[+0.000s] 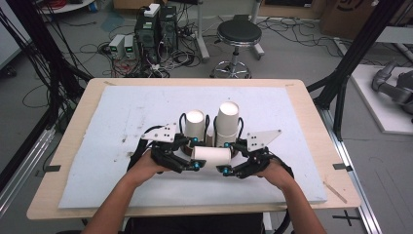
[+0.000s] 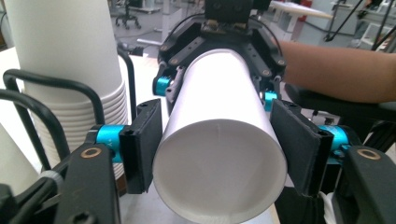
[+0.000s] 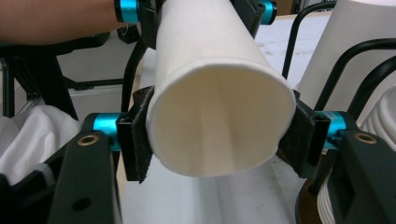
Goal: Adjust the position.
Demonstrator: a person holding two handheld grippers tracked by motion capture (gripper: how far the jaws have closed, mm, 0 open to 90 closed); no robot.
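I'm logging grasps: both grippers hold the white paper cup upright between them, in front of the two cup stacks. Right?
Not upright. The high view shows the white paper cup lying horizontal, left gripper and right gripper each clamping one end, in front of the cup stacks.

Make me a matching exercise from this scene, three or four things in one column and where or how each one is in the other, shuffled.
Things:
1. lying cup
2. tall cup stack
3. short cup stack
4. stool

Places or states:
A. on the floor beyond the table
B. upright in the rack, on the right
C. on its side, gripped at both ends
D. upright in the rack, on the left

Pairs: 1-C, 2-B, 3-D, 4-A
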